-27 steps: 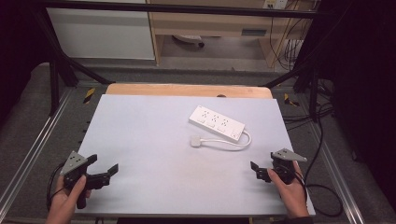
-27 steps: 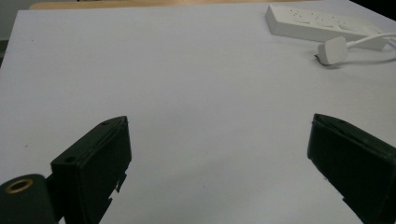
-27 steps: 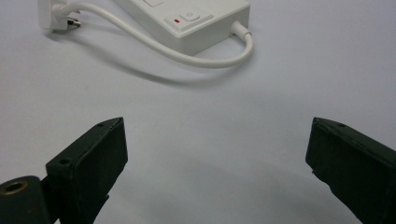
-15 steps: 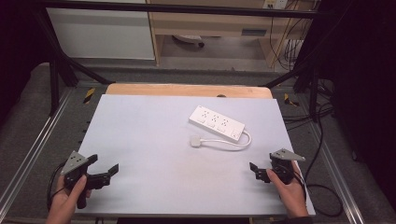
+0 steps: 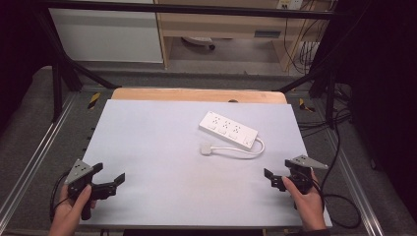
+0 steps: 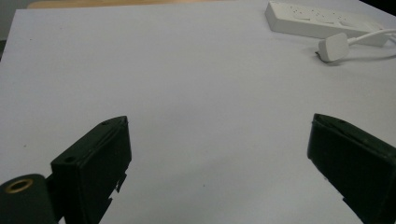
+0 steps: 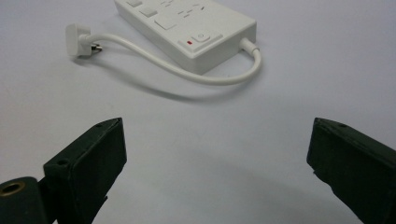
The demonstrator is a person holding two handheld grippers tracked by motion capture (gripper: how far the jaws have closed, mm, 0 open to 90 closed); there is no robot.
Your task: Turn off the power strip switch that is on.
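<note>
**Both grippers spread, power strip untouched**

The left gripper (image 5: 109,178) sits at the table's (image 5: 162,147) seven o'clock, jaws wide apart on nothing. The right gripper (image 5: 276,173), at five o'clock, is equally spread. The white power strip (image 5: 228,129) lies toward one o'clock, its plug (image 5: 206,148) just beside it.

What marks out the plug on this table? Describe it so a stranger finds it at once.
Start at the pale grey table and find the white power strip lying aslant right of the middle. A short white cable loops from its near end back to the plug, which lies apart from the strip. It is the small white block with metal pins.
</note>
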